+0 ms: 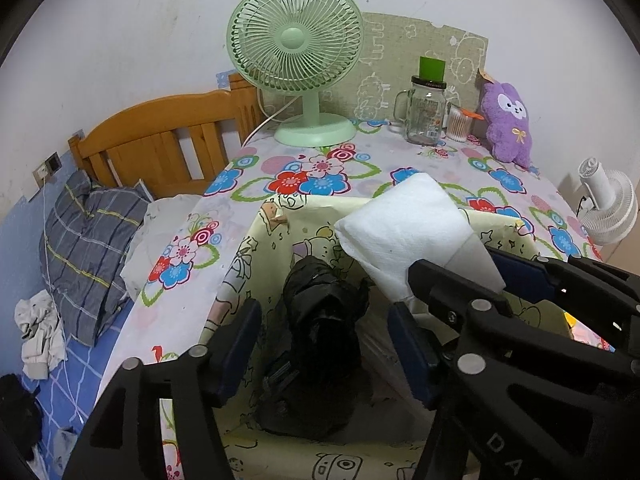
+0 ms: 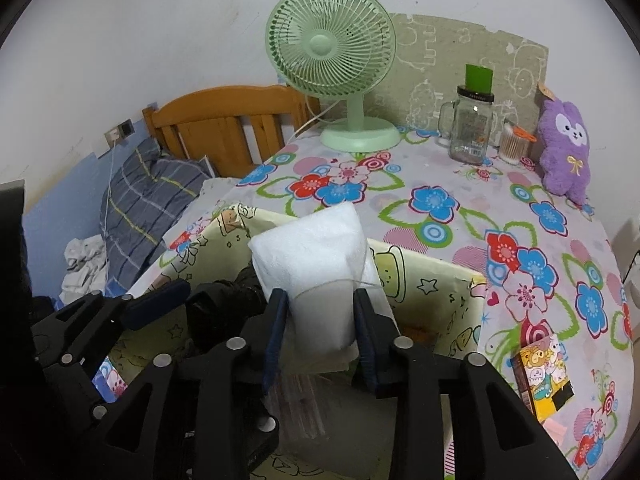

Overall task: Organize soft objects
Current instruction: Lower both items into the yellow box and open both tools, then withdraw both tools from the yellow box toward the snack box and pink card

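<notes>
Above the cartoon-print storage box [image 2: 436,276], right gripper [image 2: 320,320] clamps a white pillow-like pouch [image 2: 312,248] — left gripper [image 1: 320,344] spread wide, holding nothing, over a black bundle [image 1: 320,340].

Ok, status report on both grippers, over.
Right gripper shut on white pad above box. Left gripper open, empty. Black bag already inside.

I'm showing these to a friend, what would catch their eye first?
Probably the white padded pouch, clamped in the right claw above the cartoon-print fabric bin. Behind it, the mint green fan stands at the table's back edge, with a purple plush toy at the far right.
</notes>
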Available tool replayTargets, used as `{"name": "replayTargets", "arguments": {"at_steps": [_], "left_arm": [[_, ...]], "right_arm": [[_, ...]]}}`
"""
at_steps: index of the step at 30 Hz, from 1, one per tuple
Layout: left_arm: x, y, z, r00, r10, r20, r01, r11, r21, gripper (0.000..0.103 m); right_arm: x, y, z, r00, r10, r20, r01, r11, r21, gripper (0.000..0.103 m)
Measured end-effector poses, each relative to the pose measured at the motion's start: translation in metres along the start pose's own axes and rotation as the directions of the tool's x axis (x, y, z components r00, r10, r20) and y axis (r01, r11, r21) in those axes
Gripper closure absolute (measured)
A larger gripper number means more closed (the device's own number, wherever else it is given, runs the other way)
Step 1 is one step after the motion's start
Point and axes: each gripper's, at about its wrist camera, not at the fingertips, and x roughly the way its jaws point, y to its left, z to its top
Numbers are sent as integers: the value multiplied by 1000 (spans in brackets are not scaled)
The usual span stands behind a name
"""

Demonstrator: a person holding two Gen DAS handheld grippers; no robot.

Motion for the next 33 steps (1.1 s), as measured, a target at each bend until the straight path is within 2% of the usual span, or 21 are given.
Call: {"name": "replayTargets", "arguments": {"at_steps": [1,3,5,9,17,33], "left_arm": [[0,0,0,1000,-4,-3,4,1000,-1,35],[0,1,-1,1000,-13,-10,13,1000,-4,32],[-1,1,-2,1000,-21,-11,21,1000,-7,29],[-7,-2,-1,1000,-28,1,28,1000,-3,26],[-21,-13,1,999,-32,18,32,999,12,15],[-56,-39,-3,996,-33,83,29,999,45,7]], "right_arm": [[0,0,0,1000,-6,-1,6,1000,-1,58],[1,-1,-1,1000,-14,-2,14,1000,-2,45],[-1,-2,-1,1000,-15,-1,15,1000,4,36],[-8,-4,-2,999,-32,16,32,999,6,26],[-27,-9,-3,997,-59,50,58,998,22,19],[-76,-22,-13,984,-114,138,110,993,39,8]]}}
